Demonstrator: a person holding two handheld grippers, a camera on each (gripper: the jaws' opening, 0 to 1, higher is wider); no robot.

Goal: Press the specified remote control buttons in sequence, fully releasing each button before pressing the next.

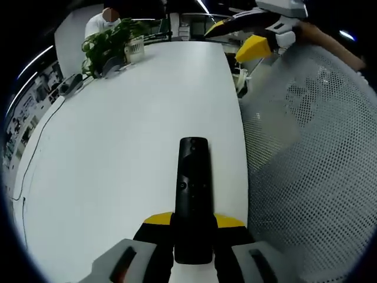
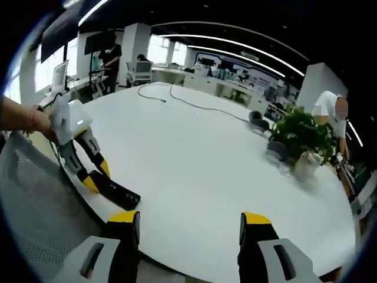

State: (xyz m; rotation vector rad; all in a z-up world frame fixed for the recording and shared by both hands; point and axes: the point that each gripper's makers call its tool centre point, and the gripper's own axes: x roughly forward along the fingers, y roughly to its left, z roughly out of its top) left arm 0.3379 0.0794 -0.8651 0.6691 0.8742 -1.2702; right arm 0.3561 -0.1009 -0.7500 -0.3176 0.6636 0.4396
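One remote (image 1: 193,197) lay at the white worktop's (image 1: 118,153) near right edge, pinched by the left gripper (image 1: 193,227). Right gripper (image 2: 189,227) was spread, holding nothing. One potted plant (image 2: 300,135) stood far side.

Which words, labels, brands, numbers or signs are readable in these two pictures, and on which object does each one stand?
None can be read.
remote control: its buttons carry marks, too small and dark to read.
posters on the wall at the left edge of the left gripper view: printed patches, too blurred to read.
wall display far back in the right gripper view: bright shapes, no legible text.
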